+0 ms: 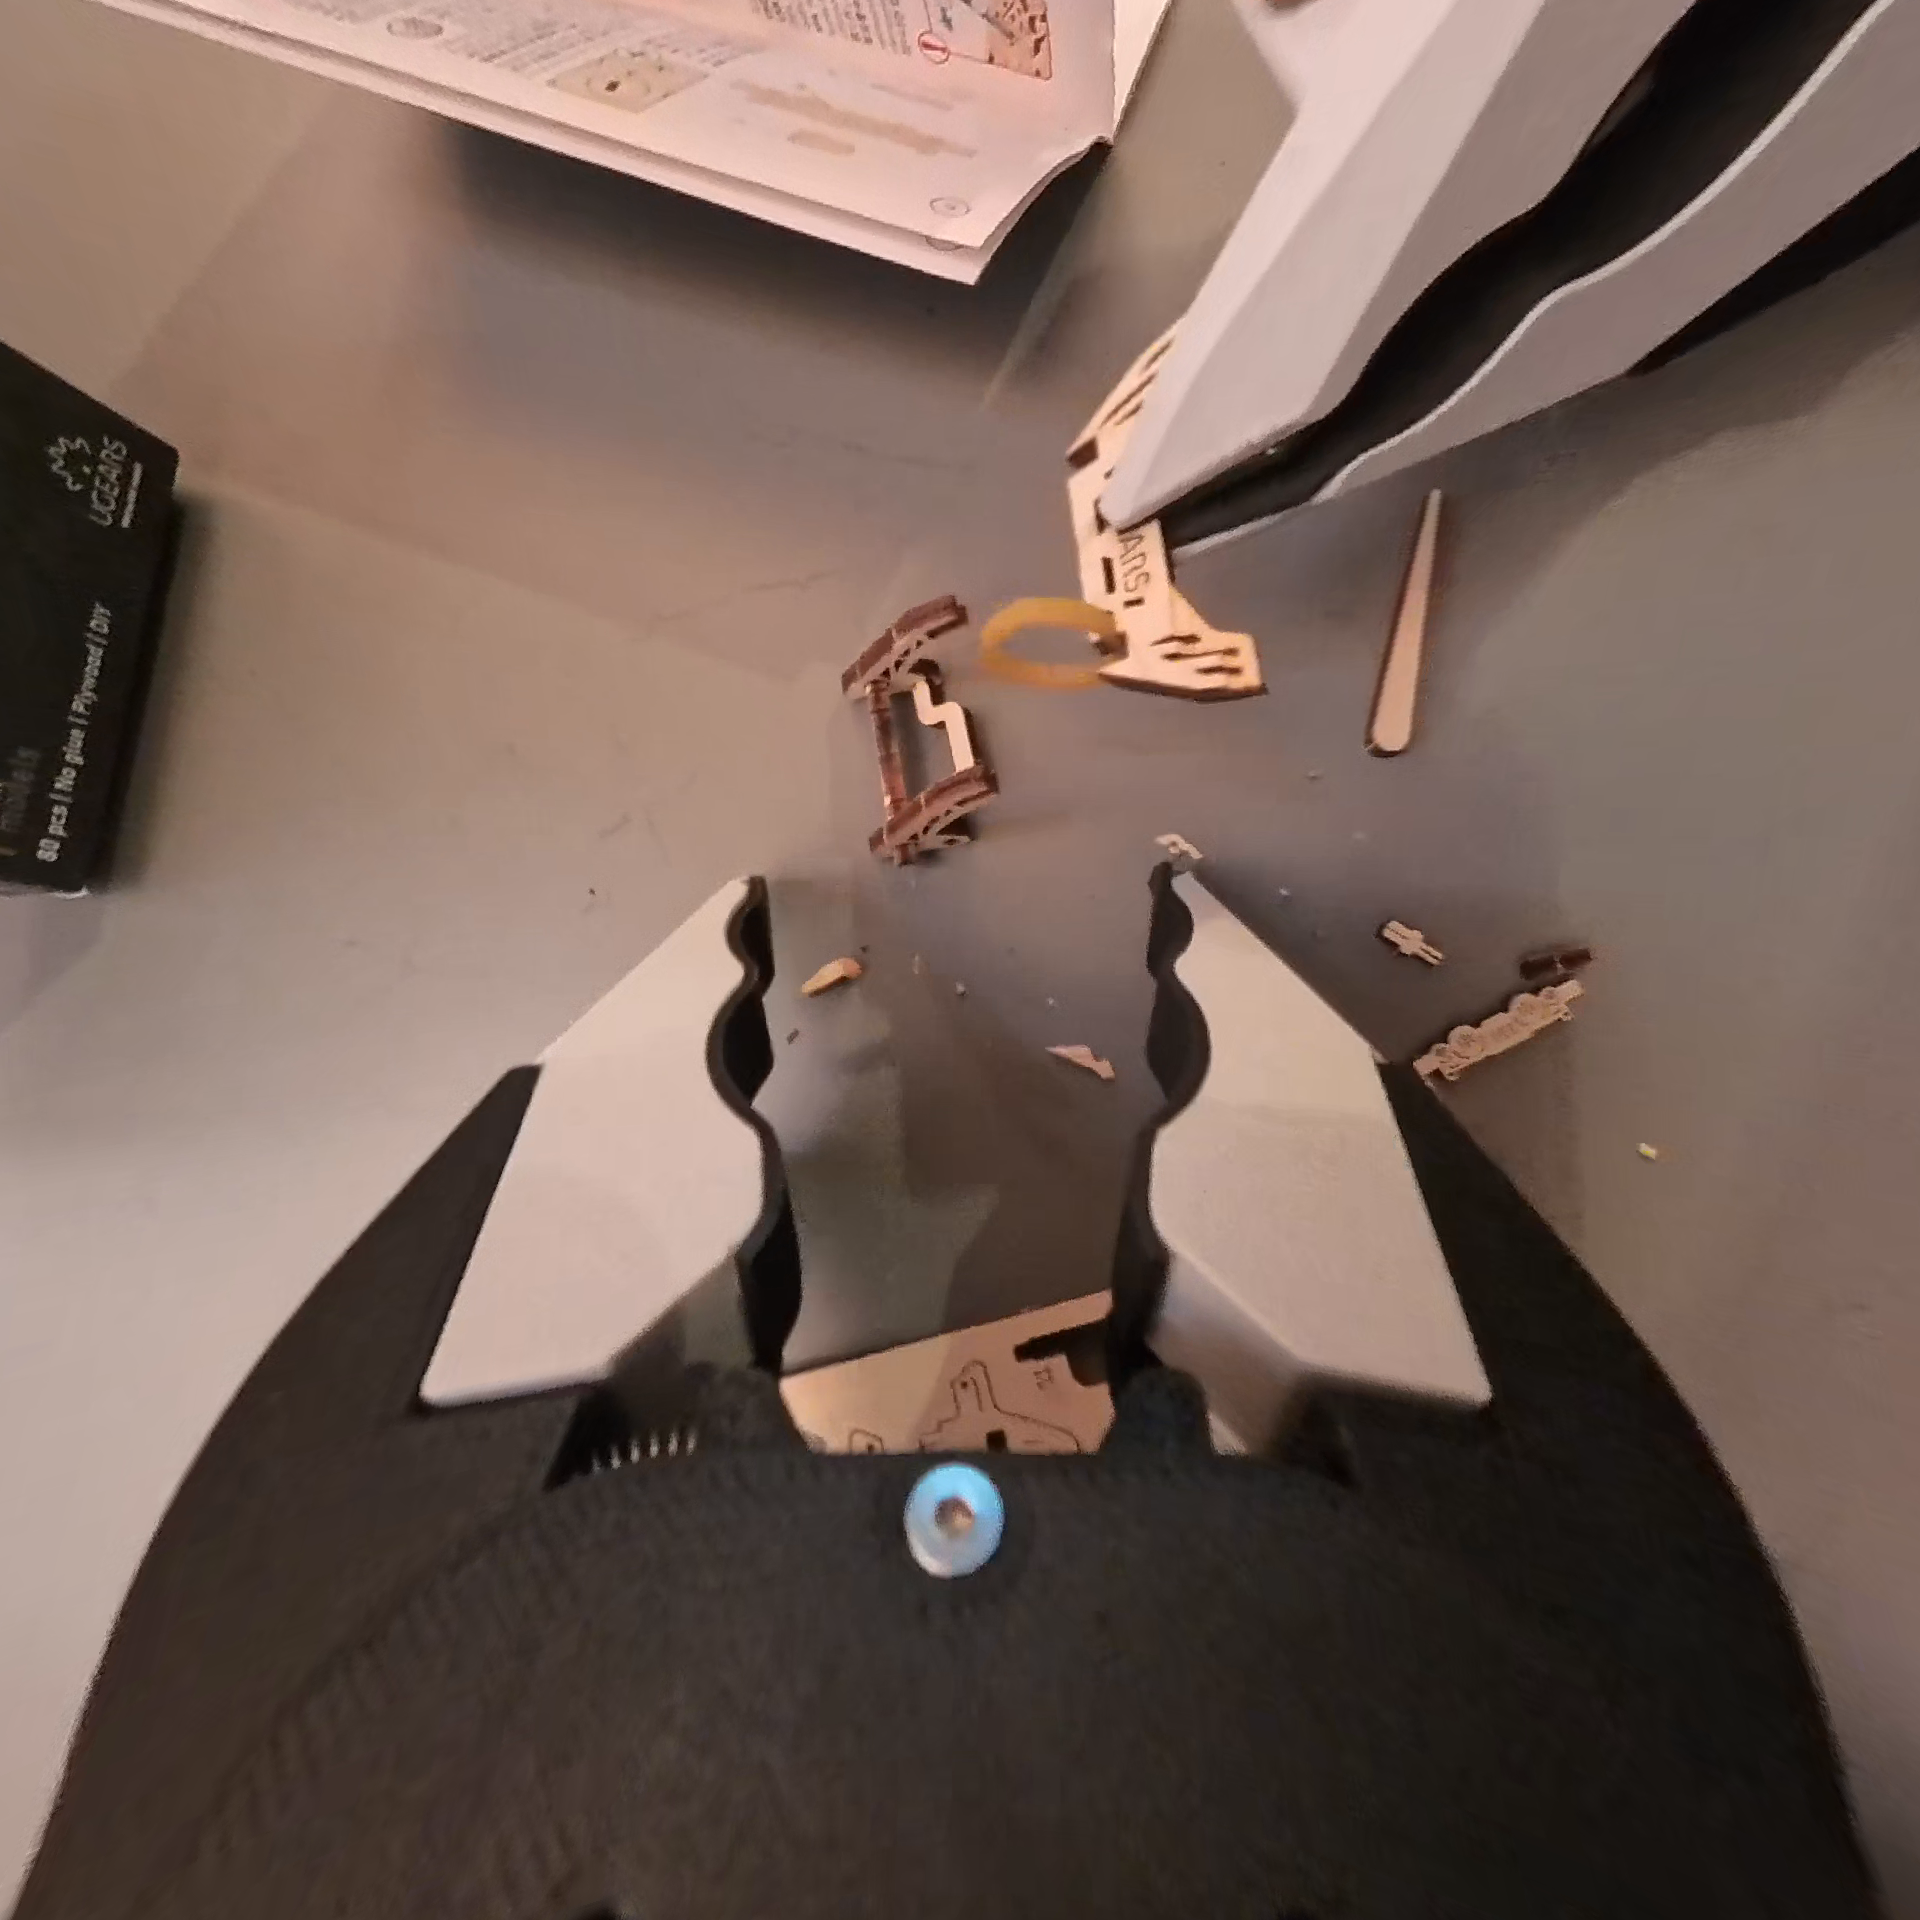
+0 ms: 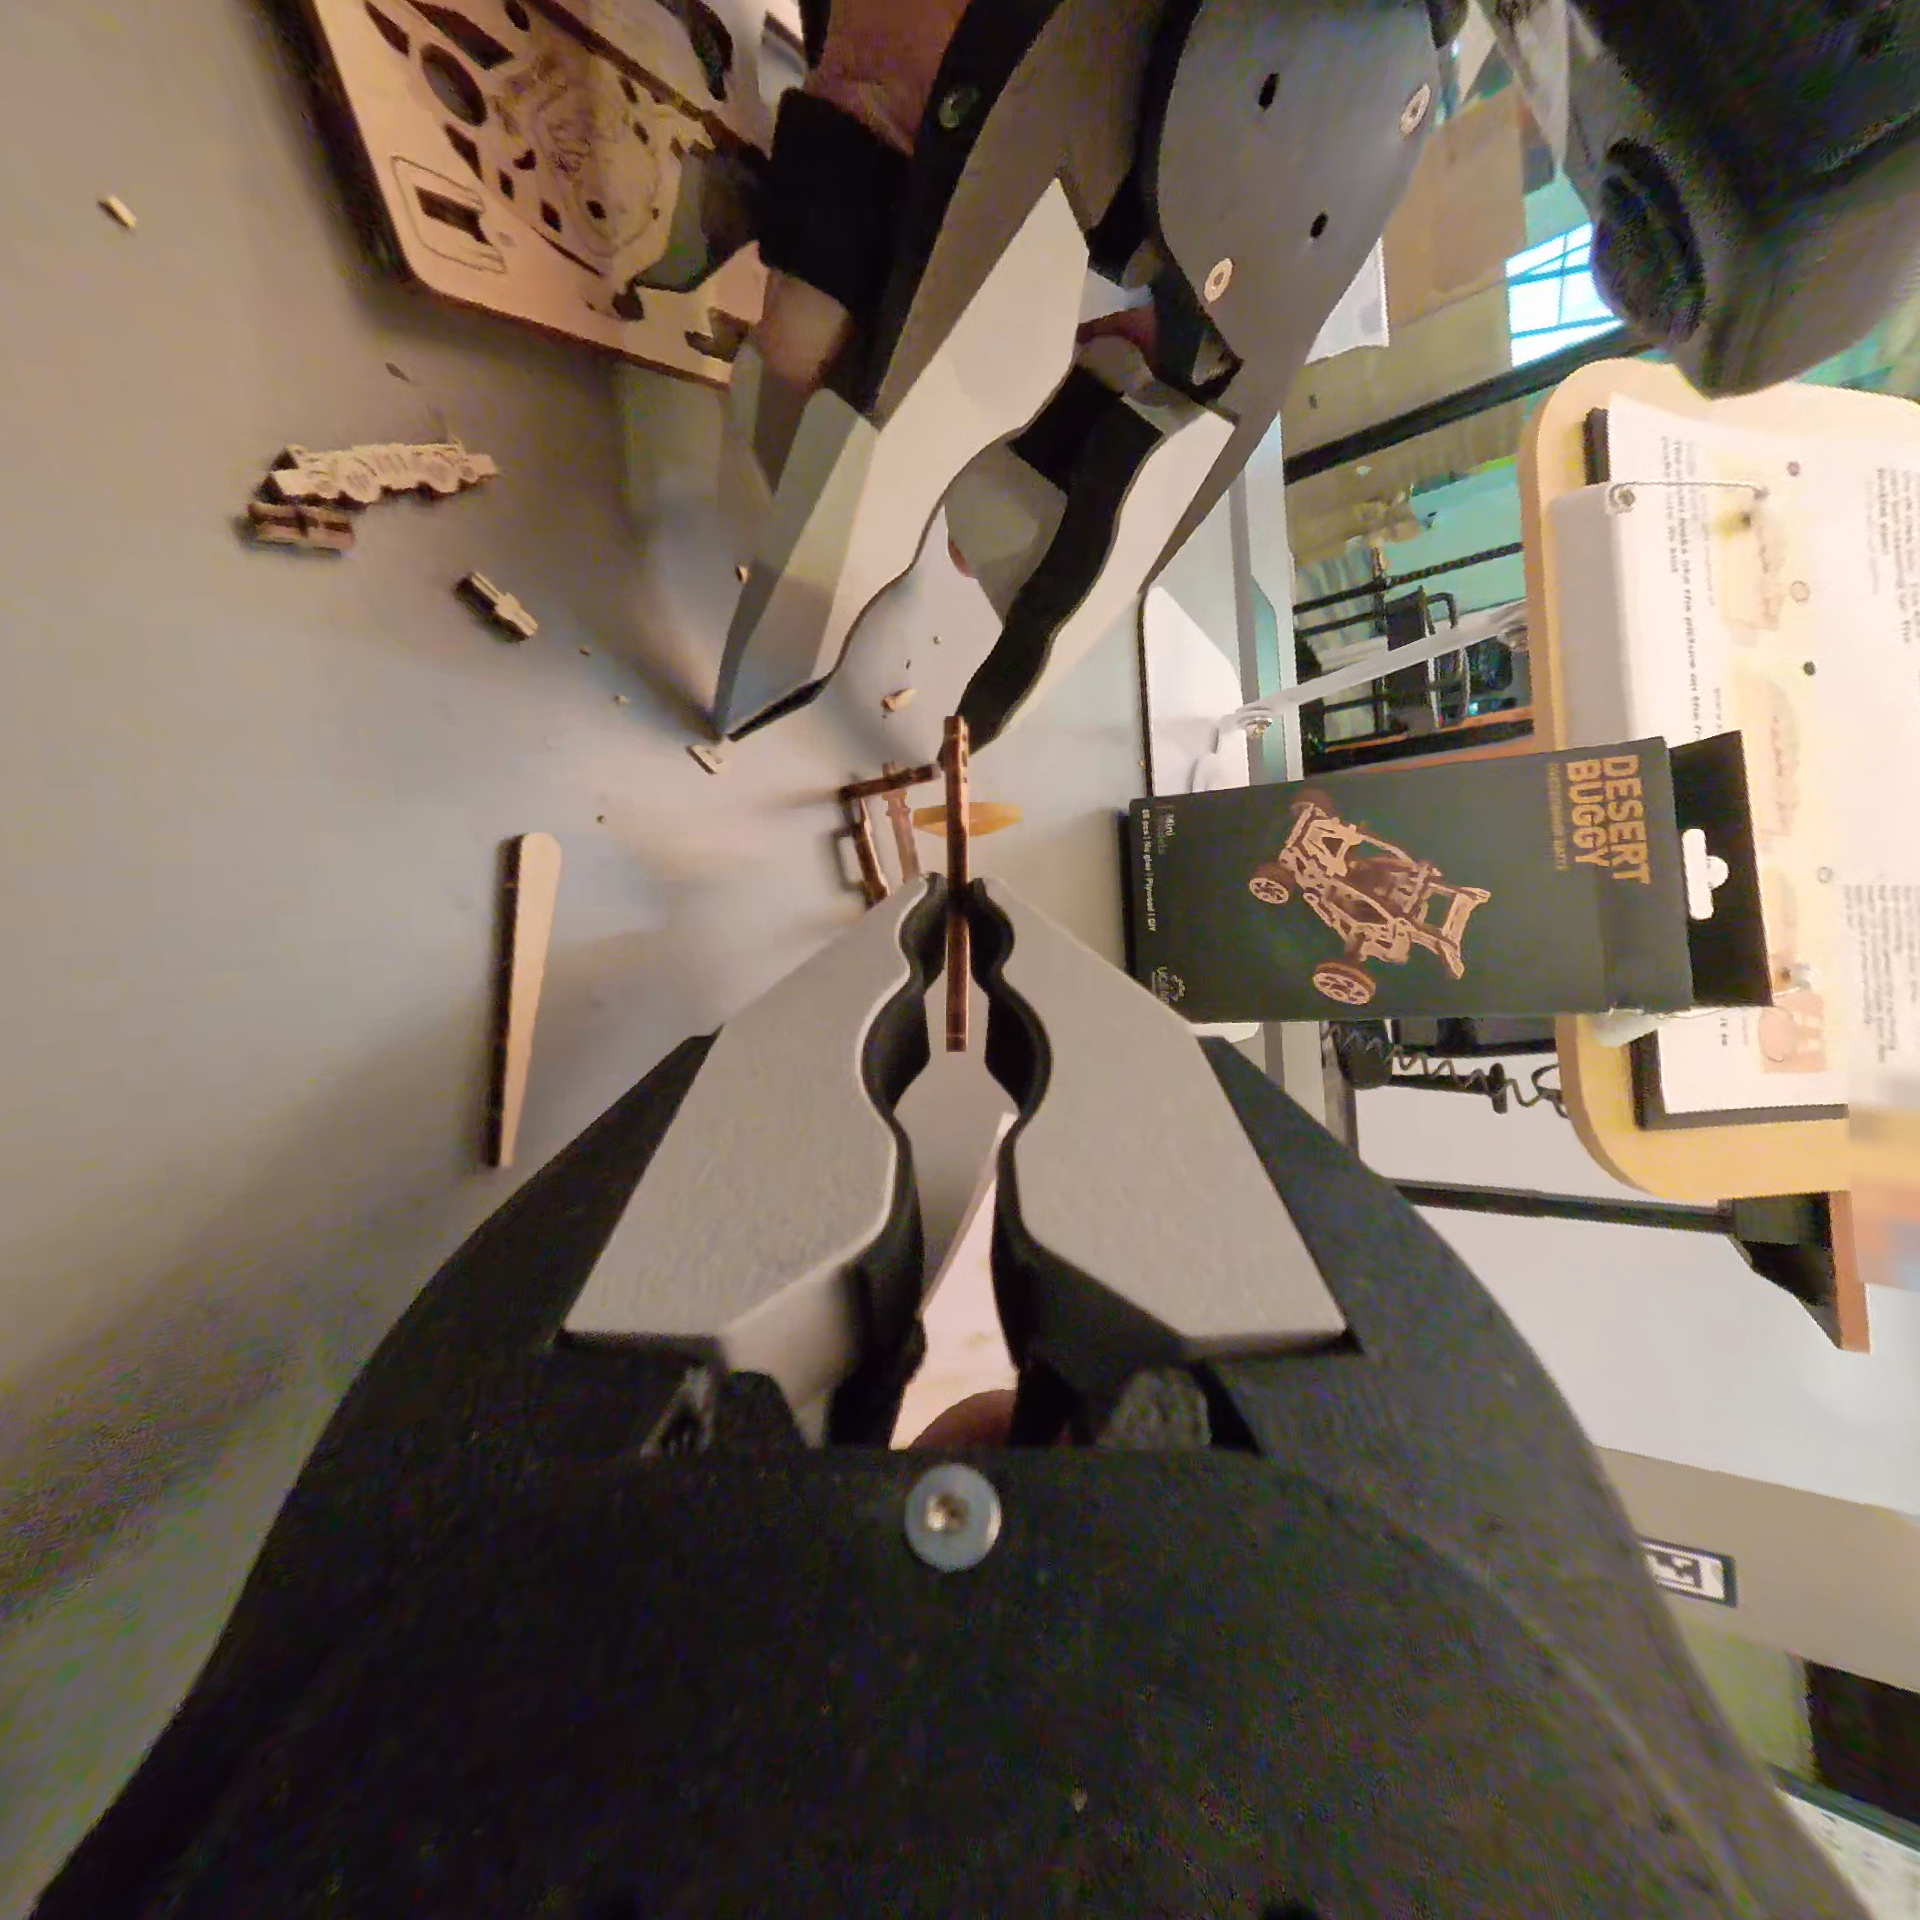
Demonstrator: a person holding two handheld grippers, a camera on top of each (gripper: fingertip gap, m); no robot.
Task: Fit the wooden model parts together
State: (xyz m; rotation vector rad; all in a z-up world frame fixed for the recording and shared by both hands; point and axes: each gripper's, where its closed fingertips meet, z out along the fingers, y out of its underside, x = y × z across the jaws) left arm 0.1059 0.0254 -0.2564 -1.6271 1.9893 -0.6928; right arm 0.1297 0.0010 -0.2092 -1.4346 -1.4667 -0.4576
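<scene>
My right gripper (image 2: 956, 894) is shut on a flat wooden plate (image 2: 956, 883), seen edge-on between the pads. In the left wrist view that plate (image 1: 1143, 613) hangs from the right gripper (image 1: 1143, 509), with a yellow rubber band (image 1: 1039, 646) hooked at its lower end. A small brown wooden frame assembly (image 1: 920, 727) stands on the grey table (image 1: 468, 675) just ahead of my left gripper (image 1: 961, 883). The left gripper is open and empty, its fingertips a little short of the frame. The frame (image 2: 873, 831) and the band (image 2: 987, 816) also show in the right wrist view.
A tapered wooden stick (image 1: 1408, 623) lies to the right. Small wooden parts (image 1: 1496, 1029) and chips are scattered near the left gripper. A black box (image 1: 73, 623) lies at the left, instruction sheets (image 1: 727, 104) at the back. A punched plywood sheet (image 2: 540, 177) lies in the right wrist view.
</scene>
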